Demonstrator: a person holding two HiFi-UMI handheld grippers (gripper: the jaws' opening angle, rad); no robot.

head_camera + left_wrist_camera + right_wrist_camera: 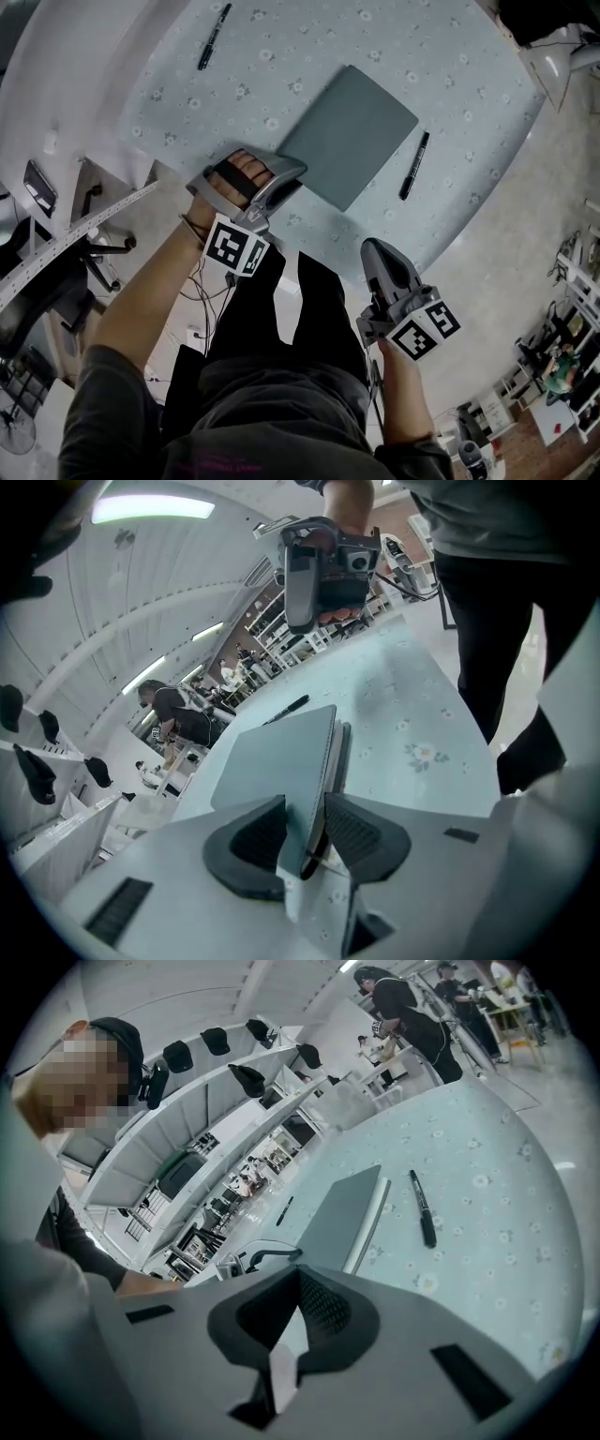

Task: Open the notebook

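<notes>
A grey-green notebook (347, 136) lies shut on the pale blue flowered table (450, 56). My left gripper (286, 171) is at its near left corner. In the left gripper view the cover's corner (302, 829) stands between the pads of the left gripper (305, 803), slightly raised off the pages, and a gap still shows beside the right pad. My right gripper (375, 248) hangs over the table's near edge, apart from the notebook (342, 1213). The right gripper's (298, 1274) fingertips meet with nothing between them.
A black marker (413, 165) lies just right of the notebook, and a black pen (214, 36) lies at the table's far left. The rounded table edge runs close to my legs. An office chair (94, 248) stands on the floor at left. People stand far behind.
</notes>
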